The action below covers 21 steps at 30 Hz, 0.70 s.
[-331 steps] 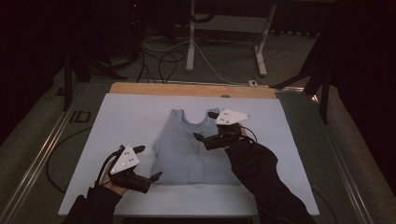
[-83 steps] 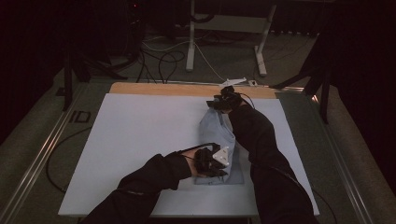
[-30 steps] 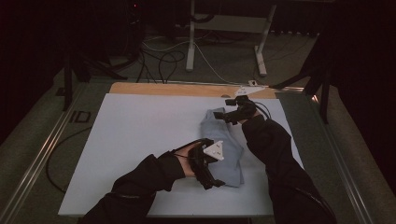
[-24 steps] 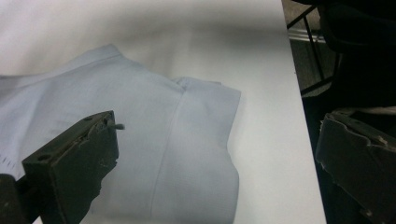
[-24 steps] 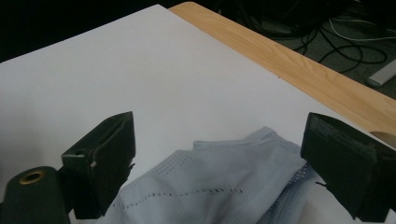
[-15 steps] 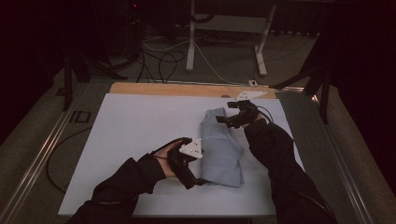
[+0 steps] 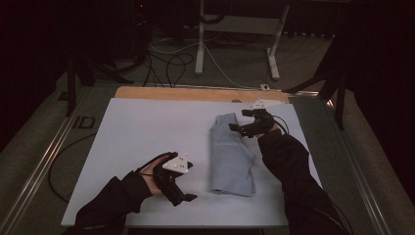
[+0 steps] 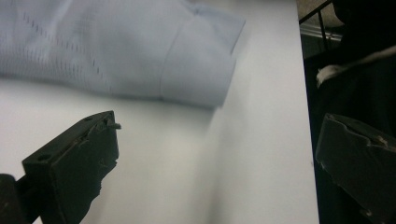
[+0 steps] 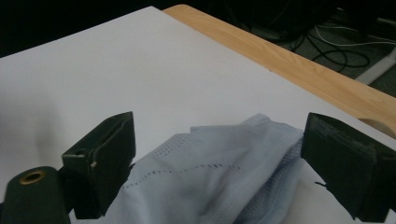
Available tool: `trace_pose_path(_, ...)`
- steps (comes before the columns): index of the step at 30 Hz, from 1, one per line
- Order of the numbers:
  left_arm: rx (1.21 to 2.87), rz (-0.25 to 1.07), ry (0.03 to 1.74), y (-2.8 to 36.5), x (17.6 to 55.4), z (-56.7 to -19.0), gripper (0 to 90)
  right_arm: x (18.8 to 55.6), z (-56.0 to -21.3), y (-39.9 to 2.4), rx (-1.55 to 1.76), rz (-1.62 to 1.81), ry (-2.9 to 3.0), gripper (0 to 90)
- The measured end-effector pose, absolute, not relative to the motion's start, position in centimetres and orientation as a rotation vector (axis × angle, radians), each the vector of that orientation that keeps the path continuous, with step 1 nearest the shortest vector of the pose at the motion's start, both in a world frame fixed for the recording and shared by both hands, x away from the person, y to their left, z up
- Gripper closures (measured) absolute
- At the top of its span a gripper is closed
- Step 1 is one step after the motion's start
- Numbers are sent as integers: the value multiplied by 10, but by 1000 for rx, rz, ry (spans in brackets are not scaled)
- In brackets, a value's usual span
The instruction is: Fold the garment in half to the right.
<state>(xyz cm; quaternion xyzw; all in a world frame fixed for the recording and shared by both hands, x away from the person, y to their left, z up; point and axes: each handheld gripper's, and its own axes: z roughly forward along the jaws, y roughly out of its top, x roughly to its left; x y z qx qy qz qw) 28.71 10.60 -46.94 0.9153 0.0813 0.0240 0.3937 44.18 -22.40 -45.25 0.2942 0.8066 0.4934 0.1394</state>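
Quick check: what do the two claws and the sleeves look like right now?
Both claws, left claw and right claw, are black with blocky two-jaw tips, each topped by a pale grey three-cornered plate. A thin cable trails from the right one. Both sleeves are black.

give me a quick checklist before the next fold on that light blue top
1. Light blue knit top folded lengthwise into a strip: ok.
2. Top lies wholly on the white table sheet: ok.
3. Left gripper open, clear of the cloth: ok.
4. Right gripper open at the top's far end, jaws either side of it: ok.
5. Far end flat: not ok, bunched.
6. Near hem edges aligned: cannot tell.
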Motion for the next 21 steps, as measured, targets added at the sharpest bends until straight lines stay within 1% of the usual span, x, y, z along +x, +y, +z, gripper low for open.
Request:
trace_pose_path(6,2289,77,321,139,281,-487,5,446,-459,-233,849,1353,2314,94)
trace_pose_path(7,2281,82,354,149,280,-491,5,448,-461,-235,857,1349,2313,94)
trace_pose_path(10,2275,92,386,159,278,-494,5,451,-465,-237,897,1326,2314,95)
trace_pose_path(11,2269,119,415,167,277,-498,5,453,-466,-237,907,1327,2322,95)
trace_pose_path(16,2245,159,477,181,272,-507,5,458,-472,-238,947,1319,2329,97)
trace_pose_path(17,2241,165,488,184,270,-509,5,462,-475,-238,956,1300,2338,122)
trace_pose_path(21,2223,188,553,201,262,-518,6,469,-482,-234,1010,1313,2350,154)
